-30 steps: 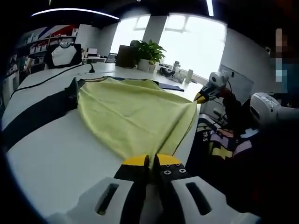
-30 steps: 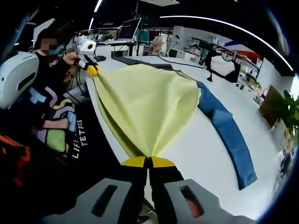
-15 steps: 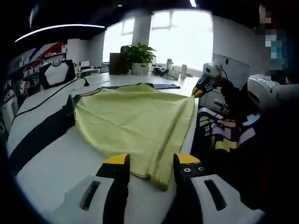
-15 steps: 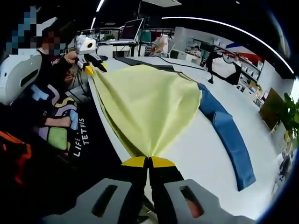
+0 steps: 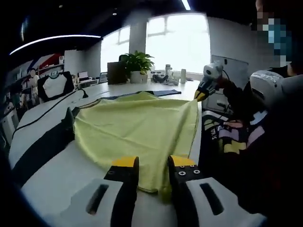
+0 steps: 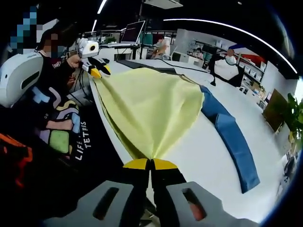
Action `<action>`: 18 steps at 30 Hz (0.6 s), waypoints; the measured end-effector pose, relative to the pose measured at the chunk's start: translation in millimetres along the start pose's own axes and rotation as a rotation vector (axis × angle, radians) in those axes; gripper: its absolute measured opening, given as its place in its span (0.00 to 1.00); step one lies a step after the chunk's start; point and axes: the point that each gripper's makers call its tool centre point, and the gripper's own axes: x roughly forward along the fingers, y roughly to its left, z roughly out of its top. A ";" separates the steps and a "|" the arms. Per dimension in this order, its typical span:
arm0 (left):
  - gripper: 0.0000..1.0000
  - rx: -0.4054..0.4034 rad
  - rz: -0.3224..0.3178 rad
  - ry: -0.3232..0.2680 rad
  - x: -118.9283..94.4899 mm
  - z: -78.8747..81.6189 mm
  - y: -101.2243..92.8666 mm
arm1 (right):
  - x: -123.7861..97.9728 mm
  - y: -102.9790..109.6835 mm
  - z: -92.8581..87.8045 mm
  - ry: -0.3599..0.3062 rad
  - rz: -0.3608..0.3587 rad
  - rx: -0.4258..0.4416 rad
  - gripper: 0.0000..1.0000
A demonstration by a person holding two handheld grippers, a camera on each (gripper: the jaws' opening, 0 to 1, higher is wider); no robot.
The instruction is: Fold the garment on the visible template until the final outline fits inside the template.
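Holding one corner of the yellow garment (image 6: 151, 106) in my right gripper (image 6: 150, 164), jaws pinched tight on the cloth, I have the fabric fanning away from me across the white tabletop (image 6: 208, 156). My left gripper (image 5: 154, 163) hangs over the other near corner with its jaws apart, the yellow edge lying between and just under them, gripping nothing. The garment lies mostly flat, near the tabletop's edge closest to my body, with a long blue piece (image 6: 234, 139) beside it on the far side and a dark strip (image 5: 40, 142) along the other flank.

I judge this cloth light, thin and limp: it will sag and drag wherever it isn't held, and a single layer can slip out of a shallow pinch. So the best hold is right at the corners or hem, biting deep enough to catch the whole edge. I cannot pick out the template under the fabric.
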 end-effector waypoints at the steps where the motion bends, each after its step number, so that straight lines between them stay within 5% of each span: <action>1: 0.27 -0.006 0.000 0.009 0.4 -2.1 0.6 | -0.2 -0.1 0.1 -0.001 0.000 0.001 0.00; 13: 0.33 0.004 0.007 0.018 2.2 -7.9 2.1 | -5.1 -0.6 2.0 -0.026 0.000 0.018 0.00; 18: 0.46 0.011 0.002 0.019 4.3 -7.1 -1.3 | -11.9 -2.1 4.4 -0.054 -0.002 0.029 0.00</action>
